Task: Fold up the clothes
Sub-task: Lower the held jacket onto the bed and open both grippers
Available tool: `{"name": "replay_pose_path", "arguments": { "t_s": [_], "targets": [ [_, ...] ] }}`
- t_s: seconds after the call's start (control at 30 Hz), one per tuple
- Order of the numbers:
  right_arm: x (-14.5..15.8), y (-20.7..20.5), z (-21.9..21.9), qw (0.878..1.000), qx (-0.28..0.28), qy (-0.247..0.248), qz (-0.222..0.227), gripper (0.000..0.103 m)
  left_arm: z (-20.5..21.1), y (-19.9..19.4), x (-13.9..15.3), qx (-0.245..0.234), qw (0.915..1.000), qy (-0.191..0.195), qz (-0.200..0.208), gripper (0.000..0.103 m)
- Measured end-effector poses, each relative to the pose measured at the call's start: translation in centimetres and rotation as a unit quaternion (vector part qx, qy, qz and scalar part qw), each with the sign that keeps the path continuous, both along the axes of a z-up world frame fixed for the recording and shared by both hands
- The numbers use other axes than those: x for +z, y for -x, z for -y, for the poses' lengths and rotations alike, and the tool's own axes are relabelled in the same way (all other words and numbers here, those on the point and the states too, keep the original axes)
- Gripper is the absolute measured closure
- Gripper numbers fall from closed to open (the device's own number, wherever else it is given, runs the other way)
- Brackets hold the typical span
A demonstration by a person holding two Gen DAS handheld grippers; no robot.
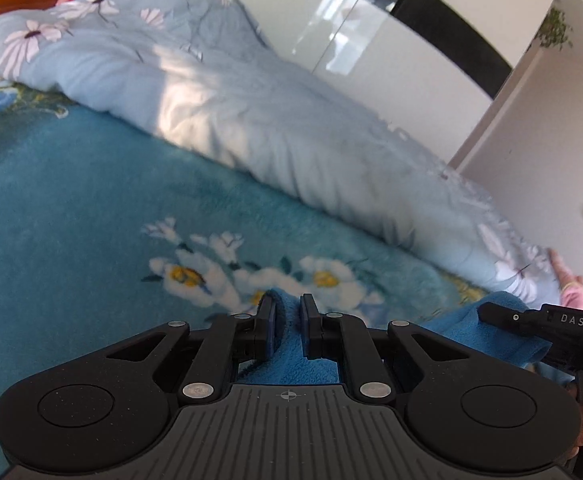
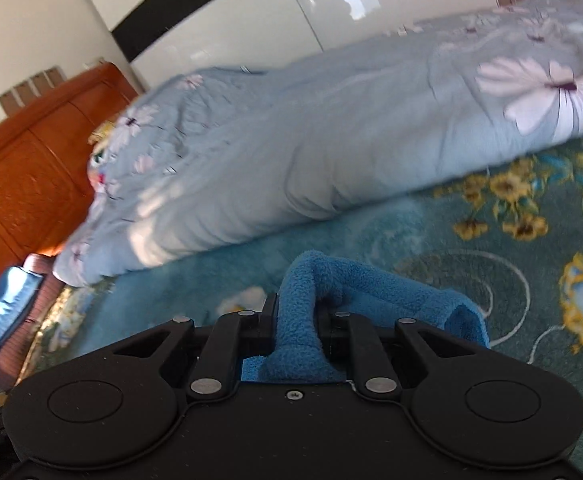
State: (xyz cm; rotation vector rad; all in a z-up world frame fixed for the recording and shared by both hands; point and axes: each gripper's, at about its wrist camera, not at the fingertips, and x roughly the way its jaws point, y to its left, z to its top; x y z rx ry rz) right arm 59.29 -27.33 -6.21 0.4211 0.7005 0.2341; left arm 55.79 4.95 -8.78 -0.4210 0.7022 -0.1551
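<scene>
A blue fleece garment [image 1: 291, 356] is held up over the bed between both grippers. My left gripper [image 1: 288, 316] is shut on one part of it; the fleece fills the gap between the fingers. My right gripper [image 2: 297, 316] is shut on another part of the garment [image 2: 371, 288], which bunches up past the fingers and trails to the right. In the left wrist view the right gripper [image 1: 539, 328] shows at the right edge, with blue fleece [image 1: 475, 332] under it.
A teal flowered blanket [image 1: 91, 216] covers the bed. A rolled light-blue quilt with daisy print [image 1: 231, 112] lies along the far side by the white wall. An orange wooden headboard [image 2: 31, 168] stands at the left in the right wrist view.
</scene>
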Motion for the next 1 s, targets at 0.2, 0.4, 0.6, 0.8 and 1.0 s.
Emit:
{"name": "replay_pose_path", "arguments": {
  "t_s": [0.2,0.4,0.6,0.8,1.0],
  "targets": [
    [-2.6,-1.2,0.3,1.0,-0.002,0.0,-0.023,0.087,0.2,-1.2,-1.8,0.001,0.999,-0.017,-0.041,0.093],
    [0.3,0.4,0.1,1.0,0.017,0.011,-0.006,0.079,-0.4,0.5,1.0,-0.001,0.9985,0.0,-0.055,0.043],
    [4.4,6.0,0.0,0.998,0.037,0.037,0.04,0.046,-1.3,8.2,6.0,-0.017,0.9997,-0.015,0.004,0.02],
    [7.3,13.7,-0.4,0.996,0.029,0.056,0.07,0.042,-2.6,19.8,7.7,-0.001,0.9985,-0.04,0.039,0.011],
    [4.9,23.6,-4.0,0.993,0.084,0.074,0.019,0.039,-5.6,28.6,6.9,0.044,0.9987,-0.026,0.009,0.011]
  ]
}}
